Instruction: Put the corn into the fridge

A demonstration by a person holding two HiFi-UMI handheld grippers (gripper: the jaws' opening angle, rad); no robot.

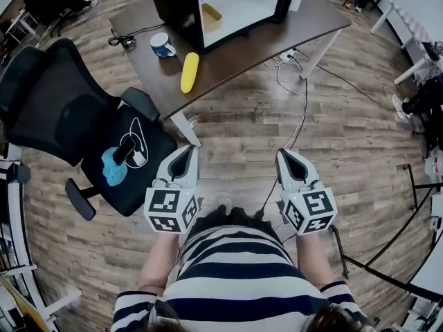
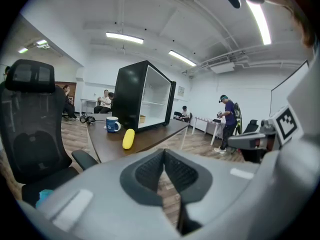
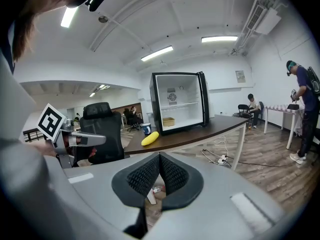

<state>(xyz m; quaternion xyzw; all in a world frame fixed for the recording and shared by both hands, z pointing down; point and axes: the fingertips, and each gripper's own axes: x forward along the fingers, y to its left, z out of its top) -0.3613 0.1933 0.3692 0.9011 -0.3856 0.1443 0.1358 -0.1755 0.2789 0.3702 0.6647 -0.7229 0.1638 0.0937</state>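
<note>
Jaws of left gripper [image 1: 187,152] and right gripper [image 1: 285,155] meet at the tips, clenched on nothing (both low over the wooden floor [image 1: 346,137]). Corn [image 1: 190,72] lies well ahead on the table [image 1: 232,55], near the blue mug [image 1: 162,45], outside the open fridge [image 1: 178,5].

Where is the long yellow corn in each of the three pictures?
Head view: the long yellow corn lies on the dark brown table, upper middle.
Left gripper view: corn left of centre, on that table.
Right gripper view: corn just left of centre, on that table.
Shared landmark: the blue mug beside the corn.
</note>
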